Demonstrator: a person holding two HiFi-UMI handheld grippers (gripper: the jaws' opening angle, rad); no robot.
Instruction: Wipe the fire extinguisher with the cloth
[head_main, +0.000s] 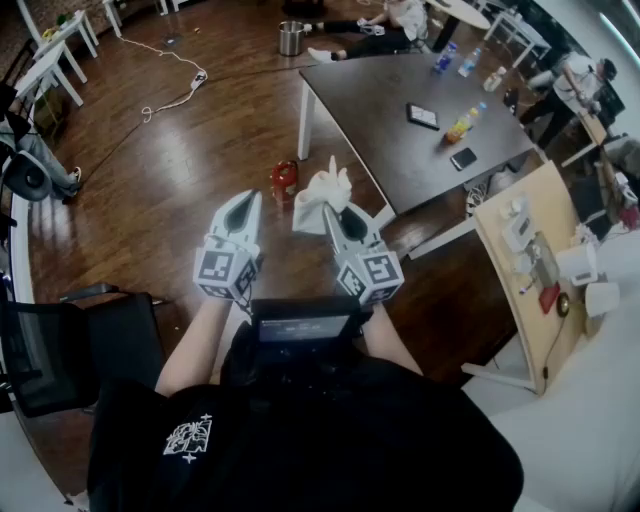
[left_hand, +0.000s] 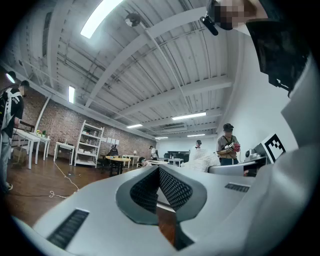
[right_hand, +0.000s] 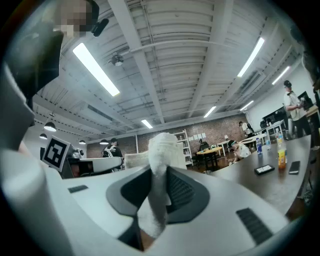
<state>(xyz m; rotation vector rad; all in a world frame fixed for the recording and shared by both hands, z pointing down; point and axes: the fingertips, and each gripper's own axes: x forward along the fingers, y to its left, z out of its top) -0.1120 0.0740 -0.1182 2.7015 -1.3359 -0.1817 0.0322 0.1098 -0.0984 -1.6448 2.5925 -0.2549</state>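
A: How does the right tool (head_main: 334, 212) stand?
B: Its two grey jaws are pinching a white fluffy cloth (head_main: 322, 192). In the right gripper view the cloth runs up between the pads and bunches above the tips

A: And the left tool (head_main: 244, 200)?
B: Its jaws are pressed together at the tips with nothing between them. The person holds both tools side by side in front of the body, a marker cube on each

A: Where is the thing to be wiped?
B: The small red fire extinguisher (head_main: 285, 180) stands on the brown wooden floor (head_main: 180, 170), beyond the tools. In the head view it shows between the two tips, just left of the cloth; whether cloth and extinguisher touch cannot be told

A: What lies further out?
B: A dark brown tabletop (head_main: 390, 130) on white legs, to the right of the extinguisher, carries a black phone (head_main: 422, 116) and some bottles (head_main: 447, 56). A black office chair (head_main: 60, 350) stands at the person's left
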